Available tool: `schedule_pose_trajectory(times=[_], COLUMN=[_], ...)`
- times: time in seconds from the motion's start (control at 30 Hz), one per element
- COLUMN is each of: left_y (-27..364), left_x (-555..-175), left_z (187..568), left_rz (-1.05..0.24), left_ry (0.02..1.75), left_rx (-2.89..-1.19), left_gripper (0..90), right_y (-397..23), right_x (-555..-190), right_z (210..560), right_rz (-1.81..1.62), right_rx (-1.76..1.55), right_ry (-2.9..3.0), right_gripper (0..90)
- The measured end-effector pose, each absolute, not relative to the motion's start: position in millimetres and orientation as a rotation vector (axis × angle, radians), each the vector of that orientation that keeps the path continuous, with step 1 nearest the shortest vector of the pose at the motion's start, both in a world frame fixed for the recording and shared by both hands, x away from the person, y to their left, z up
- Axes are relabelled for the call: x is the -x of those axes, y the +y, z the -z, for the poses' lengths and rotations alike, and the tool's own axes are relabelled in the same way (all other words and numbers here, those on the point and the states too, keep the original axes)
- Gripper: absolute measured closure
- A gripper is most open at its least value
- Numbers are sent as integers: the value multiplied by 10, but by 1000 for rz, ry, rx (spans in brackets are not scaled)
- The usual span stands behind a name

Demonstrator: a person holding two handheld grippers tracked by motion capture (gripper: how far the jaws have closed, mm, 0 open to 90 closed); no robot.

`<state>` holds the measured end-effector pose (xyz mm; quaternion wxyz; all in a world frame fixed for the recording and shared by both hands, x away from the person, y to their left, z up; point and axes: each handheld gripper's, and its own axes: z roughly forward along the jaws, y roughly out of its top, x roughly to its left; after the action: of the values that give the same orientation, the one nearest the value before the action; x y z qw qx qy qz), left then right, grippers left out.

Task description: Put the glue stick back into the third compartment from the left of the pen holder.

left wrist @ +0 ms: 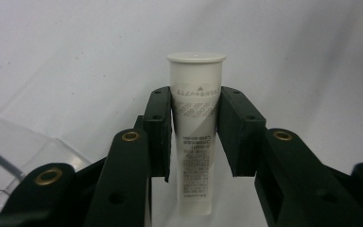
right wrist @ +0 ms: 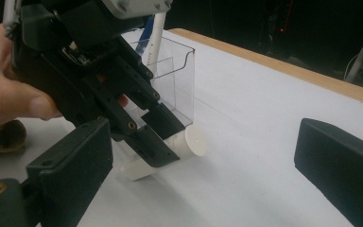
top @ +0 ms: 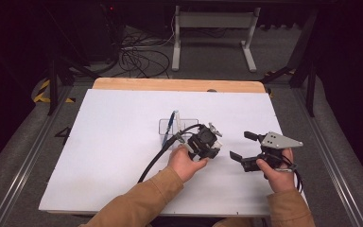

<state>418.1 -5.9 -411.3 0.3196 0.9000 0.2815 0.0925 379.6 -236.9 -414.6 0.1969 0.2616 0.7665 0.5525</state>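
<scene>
While the left hand-held gripper [left wrist: 196, 137] clamps one white tube [left wrist: 196, 142], the right hand-held gripper [top: 242, 145] gapes empty.

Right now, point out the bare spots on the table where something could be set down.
The white table is bare over its whole left half and along the far strip before the wooden edge. It is crowded right of centre: the clear box, the left gripper clamped on the white tube, and the open right gripper beside it.
</scene>
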Motion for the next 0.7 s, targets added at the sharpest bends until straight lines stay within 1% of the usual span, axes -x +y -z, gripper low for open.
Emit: schedule_pose_trajectory(times=[0.1, 0.3, 0.5, 0.7], left_y=[-36, -2, 53, 195], left_x=[-4174, -4146, -4072, -4033], left_z=[4098, 4057, 3938, 3766], left_rz=[-263, -257, -272, -282], left_ry=[715, 680, 645, 634], left_rx=[-2371, -2363, -2330, -2271], left_gripper=[671, 672, 672, 671], right_y=[-2371, -2383, -2385, -2391], right_x=[-3797, -3796, -3794, -3794], right_z=[4149, 4144, 4141, 4139], right_rz=[-1549, -1551, -1557, -1553], right_rx=[-735, -735, -736, -740], right_ry=[2146, 2140, 2138, 2134], right_gripper=[58, 57, 57, 57])
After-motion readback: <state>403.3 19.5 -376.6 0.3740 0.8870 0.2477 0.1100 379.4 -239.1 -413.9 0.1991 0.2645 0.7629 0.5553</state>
